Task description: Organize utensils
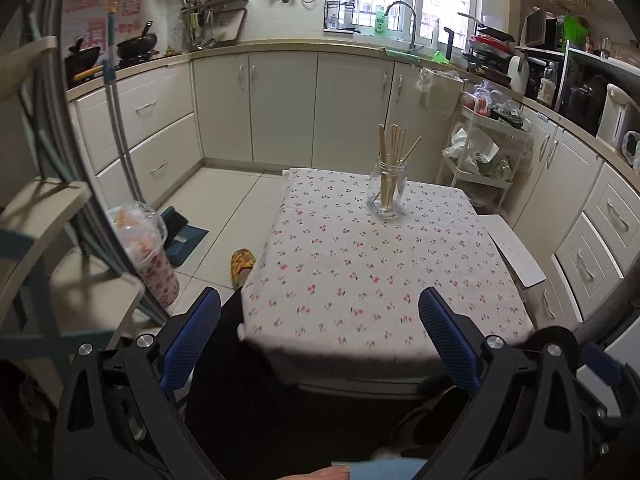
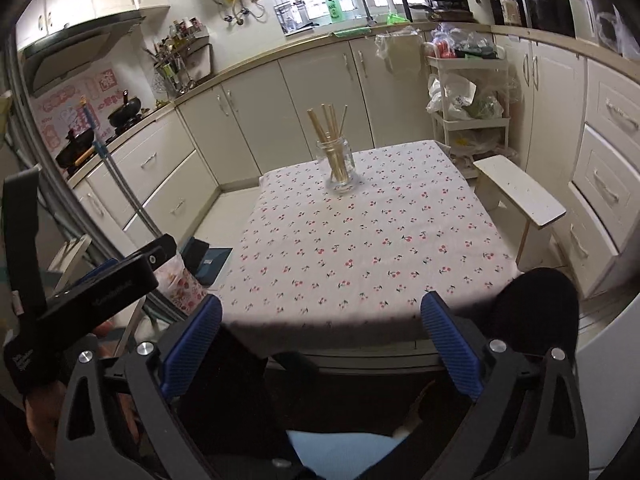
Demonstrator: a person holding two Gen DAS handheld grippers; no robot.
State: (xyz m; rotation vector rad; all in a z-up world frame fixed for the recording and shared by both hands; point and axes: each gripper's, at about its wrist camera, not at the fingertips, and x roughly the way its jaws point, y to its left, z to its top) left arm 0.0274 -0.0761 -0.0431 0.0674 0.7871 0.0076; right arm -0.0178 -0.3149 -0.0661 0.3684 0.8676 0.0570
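Wooden chopsticks (image 1: 391, 168) stand bundled in a clear glass jar (image 1: 387, 190), which sits toward twelve o'clock on the bench covered with a white cherry-print cloth (image 1: 360, 264). Both grippers hang off the bench's near edge at six o'clock, well apart from the jar. Left gripper (image 1: 320, 328) has its blue-padded jaws spread wide and empty; right gripper (image 2: 322, 330) likewise gapes with nothing between them.
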